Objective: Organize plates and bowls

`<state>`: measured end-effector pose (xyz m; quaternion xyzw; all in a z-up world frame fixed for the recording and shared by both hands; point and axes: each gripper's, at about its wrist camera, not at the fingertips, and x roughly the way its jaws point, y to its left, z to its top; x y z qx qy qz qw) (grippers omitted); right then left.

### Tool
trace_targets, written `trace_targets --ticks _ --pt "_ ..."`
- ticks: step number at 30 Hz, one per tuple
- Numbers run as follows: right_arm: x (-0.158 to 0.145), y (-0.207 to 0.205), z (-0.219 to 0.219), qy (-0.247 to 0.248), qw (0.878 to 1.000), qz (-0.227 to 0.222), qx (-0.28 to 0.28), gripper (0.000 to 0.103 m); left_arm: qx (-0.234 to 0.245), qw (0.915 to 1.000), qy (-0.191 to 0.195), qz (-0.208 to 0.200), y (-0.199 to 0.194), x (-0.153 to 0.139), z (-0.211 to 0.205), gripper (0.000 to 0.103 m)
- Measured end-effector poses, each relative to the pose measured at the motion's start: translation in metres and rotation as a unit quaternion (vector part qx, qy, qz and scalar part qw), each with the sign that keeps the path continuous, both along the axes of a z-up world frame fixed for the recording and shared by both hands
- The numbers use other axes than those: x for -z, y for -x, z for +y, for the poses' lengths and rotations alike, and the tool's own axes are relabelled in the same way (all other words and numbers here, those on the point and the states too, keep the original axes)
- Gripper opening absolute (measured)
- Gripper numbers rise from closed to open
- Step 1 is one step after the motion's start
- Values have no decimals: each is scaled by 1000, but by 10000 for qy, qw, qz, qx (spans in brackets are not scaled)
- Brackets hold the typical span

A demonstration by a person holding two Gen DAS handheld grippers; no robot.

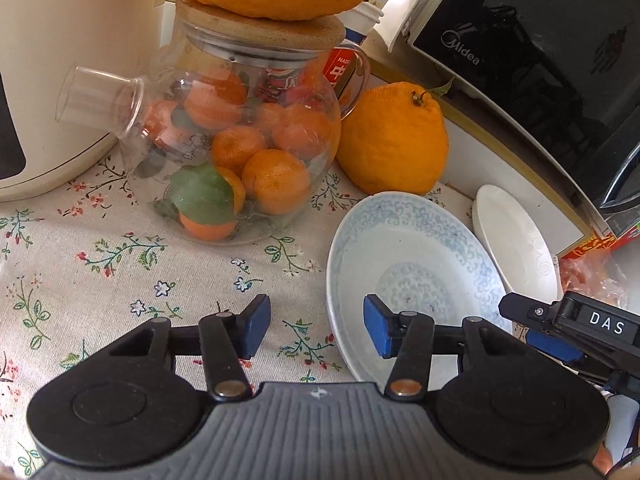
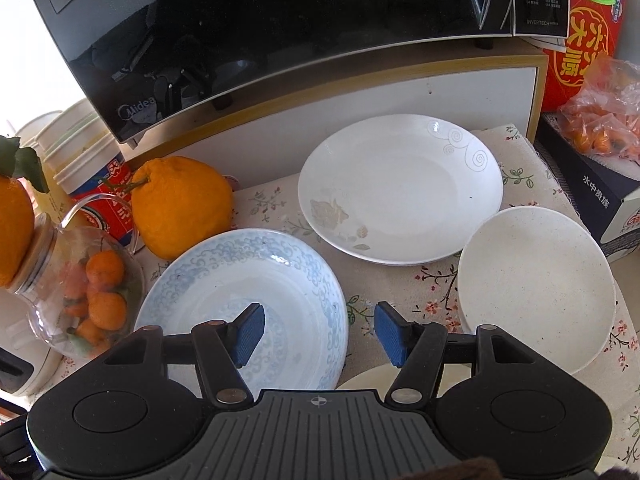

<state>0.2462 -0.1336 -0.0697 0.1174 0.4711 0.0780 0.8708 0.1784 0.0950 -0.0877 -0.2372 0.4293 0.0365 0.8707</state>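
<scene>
Left hand-held gripper point(image 1: 316, 326) apart, straddling the 9 o'clock rim of the blue plate point(image 1: 412, 276), pads not yet pressing; right hand-held gripper point(image 2: 319, 330) likewise apart, over the same plate's 3 o'clock rim, nothing clamped. Outward on the floral surface point(image 2: 404, 296): white plate point(image 2: 400, 188) at 12 o'clock, speckled plate point(image 2: 536, 288) at 3 o'clock, orange point(image 2: 182, 206) and glass pot point(image 2: 86, 284) toward 10 o'clock. Likely closing in for a grasp; next, pinching one rim, lifting clear, then stacking onto another plate.
</scene>
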Motion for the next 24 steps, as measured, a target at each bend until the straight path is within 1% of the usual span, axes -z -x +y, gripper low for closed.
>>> trace_targets --ticks 3,5,8,10,11,13,19,20,21,24 --pt "3 -4 2 41 10000 12 -16 59 27 10000 3 -12 -4 1 -2 45" --pt "6 -6 4 122 9999 35 -48 55 6 10000 -21 11 -5 3 -3 43" --pt "10 -8 6 179 9998 49 -67 51 48 10000 -63 -24 -8 3 -5 43" --pt "13 -10 7 196 9998 80 -70 46 91 9999 -106 -47 -10 4 -7 42" --pt "15 -11 7 216 9997 91 -64 45 103 9998 -134 -53 -11 5 -7 41" --pt "19 -12 7 247 9996 129 -54 39 119 9997 -187 -67 -12 6 -8 39" --pt "28 -14 7 239 9995 178 -62 32 226 9993 -270 -101 -17 8 -11 27" --pt "29 -14 7 236 9996 170 -69 31 261 9993 -251 -95 -19 10 -13 22" --pt "30 -13 7 240 9995 162 -78 29 275 9993 -241 -94 -19 11 -13 20" --pt "32 -13 8 242 9995 126 -126 25 349 9990 -255 -90 -21 14 -16 20"
